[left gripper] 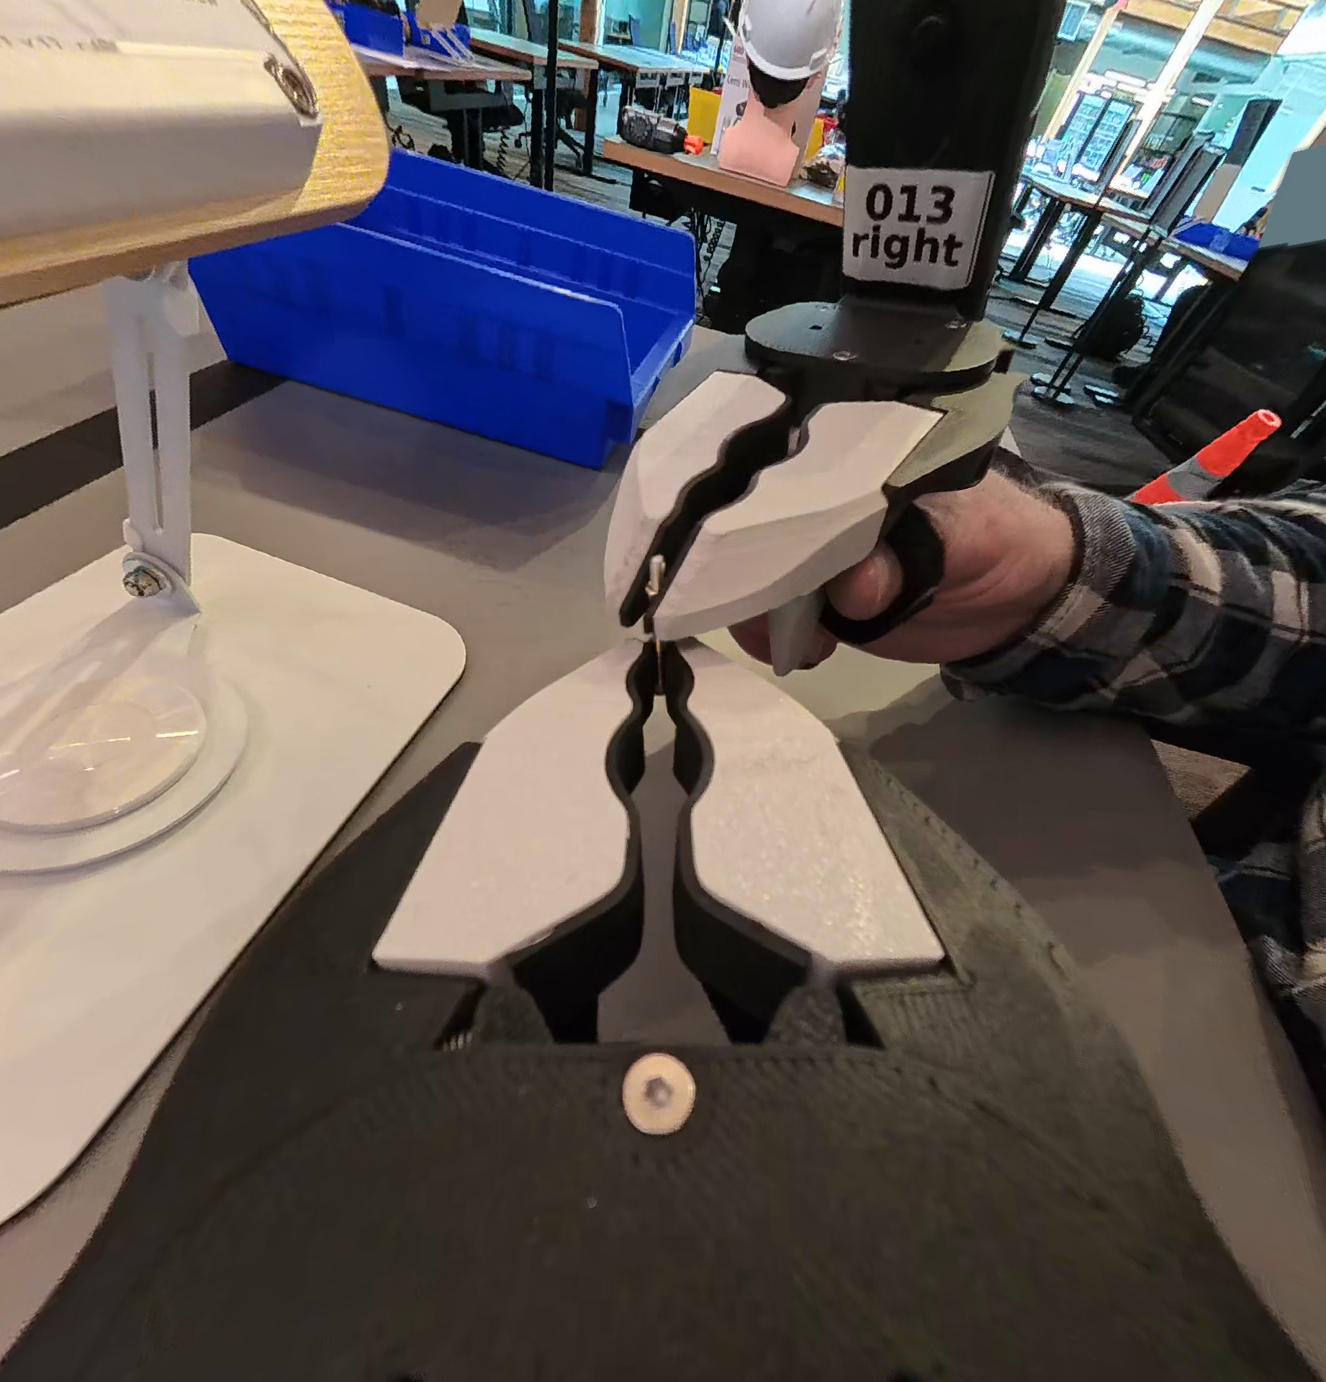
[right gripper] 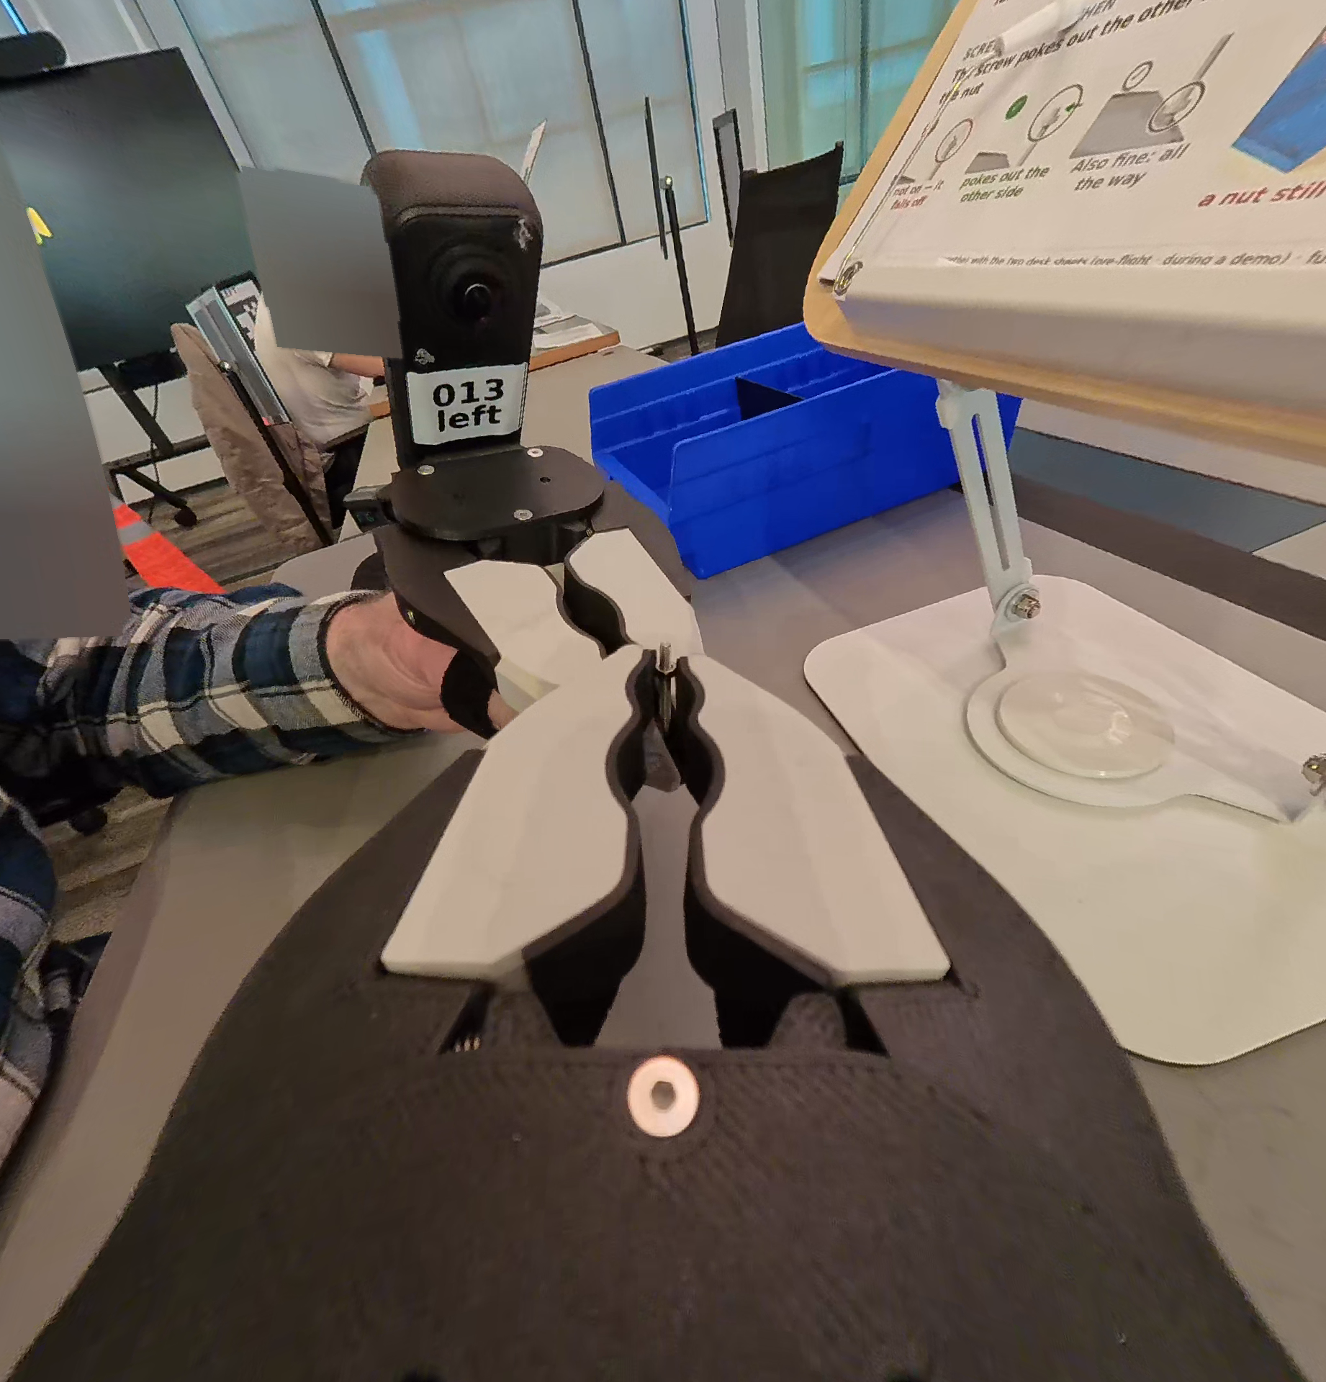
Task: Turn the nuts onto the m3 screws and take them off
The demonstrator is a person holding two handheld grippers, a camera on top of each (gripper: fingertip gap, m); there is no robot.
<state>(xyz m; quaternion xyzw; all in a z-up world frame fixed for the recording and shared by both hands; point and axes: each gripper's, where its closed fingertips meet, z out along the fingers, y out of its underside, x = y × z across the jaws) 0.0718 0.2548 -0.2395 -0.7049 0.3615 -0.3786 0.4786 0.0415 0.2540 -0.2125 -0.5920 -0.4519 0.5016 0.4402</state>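
In the left wrist view my left gripper [left gripper: 656, 662] is shut on a thin upright metal piece [left gripper: 657, 677] at its tips. Just above it, my right gripper [left gripper: 640, 615] comes down from the upper right and is shut on a small silver screw [left gripper: 654, 577]. In the right wrist view the right gripper [right gripper: 664, 669] pinches the screw [right gripper: 665, 662], whose threaded end sticks up past the fingertips. The left gripper [right gripper: 619, 636] lies just behind, tips to tips, partly hidden. Both hover over the grey table [left gripper: 421, 486]. How the metal piece joins the screw is hidden.
A blue bin [left gripper: 436, 336] with a divider stands behind the grippers and also shows in the right wrist view [right gripper: 780, 449]. A white stand base [right gripper: 1094, 897] carries a tilted board with a printed sheet [right gripper: 1094, 224]. A hand in a plaid sleeve [left gripper: 967, 568] holds each gripper. The grippers are tip to tip, or close to it.
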